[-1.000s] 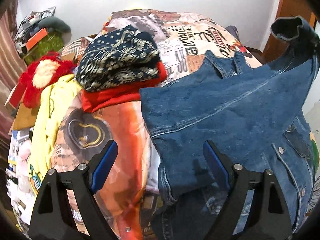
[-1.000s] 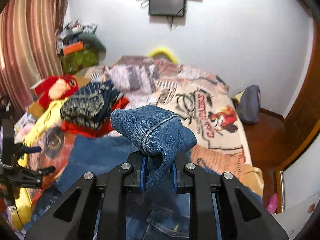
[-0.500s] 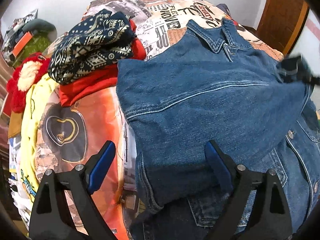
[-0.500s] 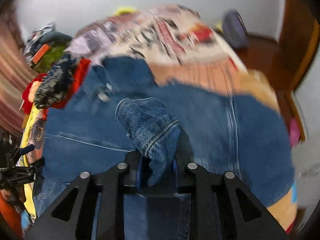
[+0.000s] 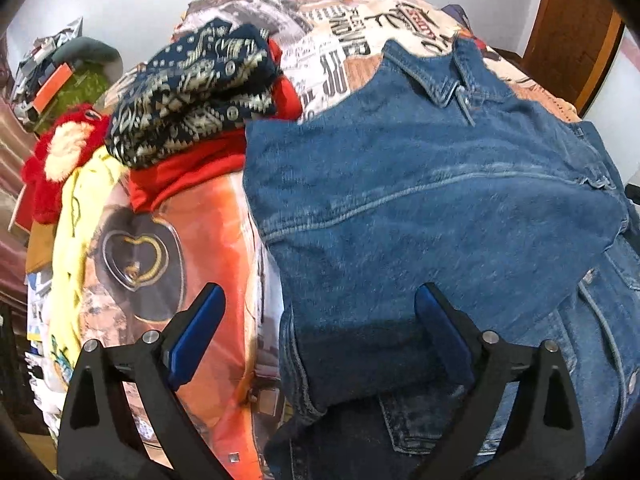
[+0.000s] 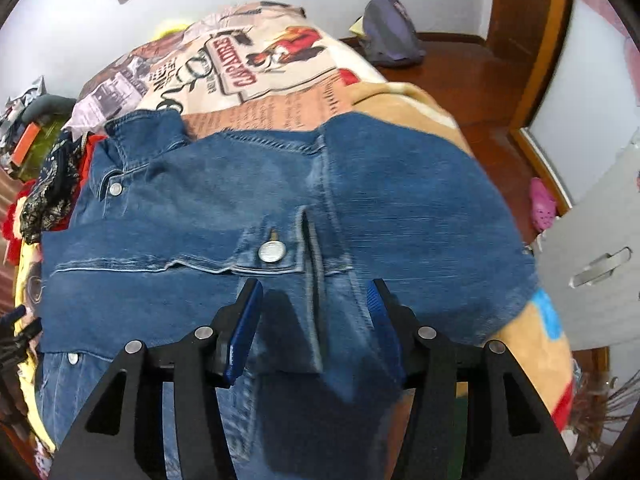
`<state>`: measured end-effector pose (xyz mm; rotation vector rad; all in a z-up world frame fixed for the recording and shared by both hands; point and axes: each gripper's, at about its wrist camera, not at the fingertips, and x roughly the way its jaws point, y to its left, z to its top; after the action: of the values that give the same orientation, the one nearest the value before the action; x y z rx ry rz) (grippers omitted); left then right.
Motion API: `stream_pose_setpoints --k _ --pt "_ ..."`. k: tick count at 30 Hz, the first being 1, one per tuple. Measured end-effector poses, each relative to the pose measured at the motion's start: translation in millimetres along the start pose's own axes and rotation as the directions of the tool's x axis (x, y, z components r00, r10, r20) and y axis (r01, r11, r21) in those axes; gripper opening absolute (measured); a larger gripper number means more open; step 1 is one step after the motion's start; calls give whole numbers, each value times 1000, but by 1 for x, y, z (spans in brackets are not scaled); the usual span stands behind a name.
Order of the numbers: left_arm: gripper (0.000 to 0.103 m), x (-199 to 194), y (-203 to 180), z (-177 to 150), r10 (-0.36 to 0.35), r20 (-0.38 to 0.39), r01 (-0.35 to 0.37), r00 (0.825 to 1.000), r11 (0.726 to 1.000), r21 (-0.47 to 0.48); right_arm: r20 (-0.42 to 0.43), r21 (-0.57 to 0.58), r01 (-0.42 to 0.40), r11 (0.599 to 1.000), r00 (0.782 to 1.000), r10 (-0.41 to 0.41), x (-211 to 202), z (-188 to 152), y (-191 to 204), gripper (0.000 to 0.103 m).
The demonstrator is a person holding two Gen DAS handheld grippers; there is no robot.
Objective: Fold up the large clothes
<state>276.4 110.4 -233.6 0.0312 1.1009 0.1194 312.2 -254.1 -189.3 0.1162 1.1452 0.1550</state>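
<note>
One denim jacket (image 5: pixel 420 216) lies spread on the bed (image 6: pixel 280 72), directly ahead of and beneath both tools, with a sleeve folded across its body. The left hand-held gripper (image 5: pixel 318 332) hangs with its blue pads wide apart and nothing between them, over the jacket's near left edge. The right hand-held gripper (image 6: pixel 312 328) is also parted, empty, straddling the cuff (image 6: pixel 280 248) with its single metal button, which lies just ahead of the fingertips.

The step in hand looks like settling the sleeve fold. To do it well, press the folded sleeve flat along its seam before moving on, keep the cuff inside the jacket's outline, and take the next pinch at the hem with both tools level so the stiff denim creases straight rather than bunching.

Counted: two hand-held grippers, one jacket. Beyond and to the left of the left tool sit one patterned knit garment (image 5: pixel 192 92), on top of one red garment (image 5: pixel 192 176), and one red plush toy (image 5: pixel 60 156)
</note>
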Motion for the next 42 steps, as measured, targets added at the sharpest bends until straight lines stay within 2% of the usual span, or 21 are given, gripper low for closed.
stream_pose_setpoints --k 8,13,15,18,24,29,36,39,41,42 --pt "97 -41 -14 40 -71 113 72 991 997 2 111 11 31 999 993 -32 -45 10 -16 51" --pt "97 -62 -37 72 -151 186 151 971 988 11 181 57 31 998 983 -41 -66 14 -31 65" --pt "97 -63 -48 82 -167 196 166 966 986 22 187 84 43 996 981 -58 -67 12 -44 67" --pt "97 -57 -68 91 -194 187 189 963 981 44 150 139 51 989 986 -72 -55 7 -64 67" --pt "97 -35 -108 93 -244 121 234 962 968 90 49 295 25 955 998 -41 -21 -13 -107 67" --pt "97 -12 -128 85 -258 57 252 964 962 102 -10 418 -38 908 999 47 10 -28 -138 67" --pt "97 3 -131 79 -253 18 251 967 965 82 36 471 -95 877 995 88 31 -17 -154 70" --pt "97 7 -126 79 -254 13 252 967 966 62 39 503 -109 857 994 104 43 -13 -163 67" --pt "97 7 -123 79 -253 14 252 967 967 46 48 537 -120 835 993 111 51 -11 -169 63" --pt "97 7 -121 79 -254 15 253 967 967 40 51 552 -123 825 992 114 52 -10 -171 58"
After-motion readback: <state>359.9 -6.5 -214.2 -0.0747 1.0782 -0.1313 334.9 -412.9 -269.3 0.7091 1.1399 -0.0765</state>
